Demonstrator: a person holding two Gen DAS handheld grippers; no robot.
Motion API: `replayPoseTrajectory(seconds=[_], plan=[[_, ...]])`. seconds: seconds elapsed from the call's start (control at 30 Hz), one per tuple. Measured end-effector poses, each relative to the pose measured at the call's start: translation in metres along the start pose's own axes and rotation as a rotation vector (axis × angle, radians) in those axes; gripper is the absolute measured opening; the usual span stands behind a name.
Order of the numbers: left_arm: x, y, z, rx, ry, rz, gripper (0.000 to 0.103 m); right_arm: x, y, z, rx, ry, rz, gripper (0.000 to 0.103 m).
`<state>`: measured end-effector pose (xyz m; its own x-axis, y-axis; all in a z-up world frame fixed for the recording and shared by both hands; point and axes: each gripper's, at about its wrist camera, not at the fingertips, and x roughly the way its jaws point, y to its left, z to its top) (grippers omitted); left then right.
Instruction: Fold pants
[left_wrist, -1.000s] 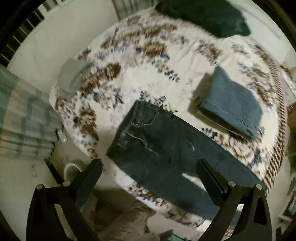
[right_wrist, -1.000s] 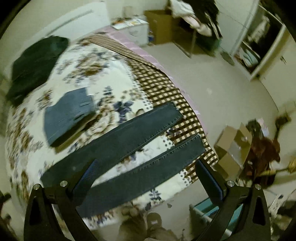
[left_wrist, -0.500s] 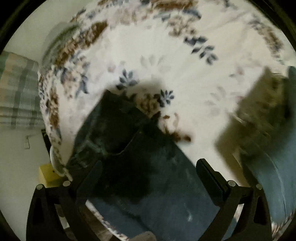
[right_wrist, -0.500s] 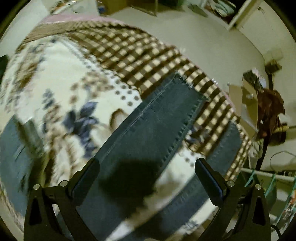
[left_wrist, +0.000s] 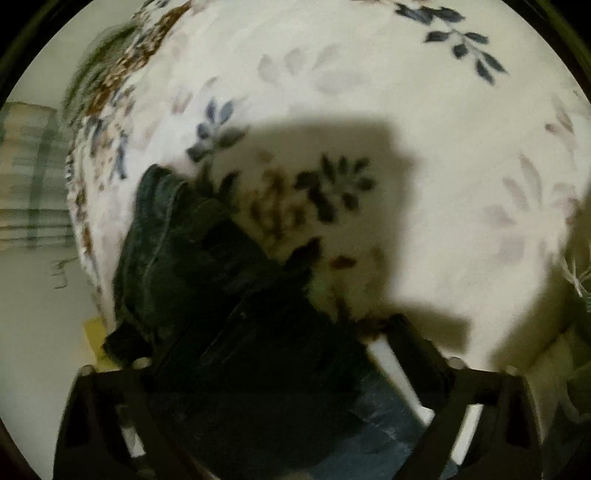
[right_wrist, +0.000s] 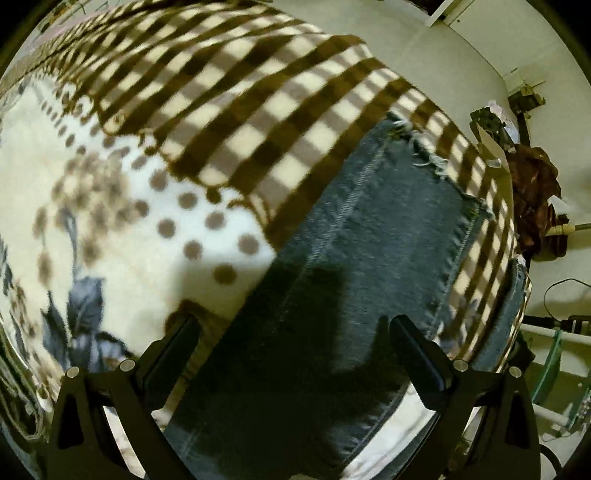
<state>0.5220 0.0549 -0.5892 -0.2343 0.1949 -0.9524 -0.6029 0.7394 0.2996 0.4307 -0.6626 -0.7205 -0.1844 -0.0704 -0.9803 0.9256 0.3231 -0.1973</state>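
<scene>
Since a second ago, both cameras have been brought down from a high overview to sit close over the cloth, so that the whole spread of the garment is no longer seen.

On the left wrist view, the waist end of the dark jeans is seen from 6 to 9 o'clock, bunched at its upper corner near the edge of the floral bedspread. The left gripper is held wide apart and nothing is gripped; denim lies between the fingers, but contact cannot be judged through the blur. A hard shadow is cast at the centre.

On the right wrist view, the frayed hem of one trouser leg is seen running from 6 o'clock up to 1 o'clock, across the brown checked border of the bedspread. The second leg's end is glimpsed at 3 o'clock, apart from the first. The right gripper is likewise spread wide and empty, astride the leg well short of the hem.

The step in hand is judged to be the reach for two grasp points. It would be done best if the waistband edge is taken on the left and the leg on the right is taken nearer its hem, through the full thickness, so that the leg can be carried over evenly onto the other.
</scene>
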Motion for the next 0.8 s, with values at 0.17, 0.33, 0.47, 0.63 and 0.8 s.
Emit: replayPoseTrajectory(seconds=[0.17,0.33,0.47,0.63,0.8], plan=[[-0.005,0.015,0.0,-0.034,-0.028,-0.044,0.029,0.006,0.009,-0.004,-0.042,0.013,0.002,0.089],[-0.013,0.03,-0.004,-0.043,-0.054,-0.131,0.018,0.002,0.013,-0.016,-0.082,0.004,0.022,0.04],[-0.03,0.041,-0.014,-0.06,-0.097,-0.215,0.013,-0.02,0.016,-0.025,-0.098,-0.023,0.055,0.008],[-0.058,0.068,-0.027,-0.082,-0.127,-0.322,0.011,-0.057,-0.005,-0.038,-0.117,-0.079,0.126,0.004],[-0.072,0.103,-0.047,-0.11,-0.156,-0.402,0.006,-0.097,-0.045,-0.062,-0.119,-0.118,0.222,0.004]])
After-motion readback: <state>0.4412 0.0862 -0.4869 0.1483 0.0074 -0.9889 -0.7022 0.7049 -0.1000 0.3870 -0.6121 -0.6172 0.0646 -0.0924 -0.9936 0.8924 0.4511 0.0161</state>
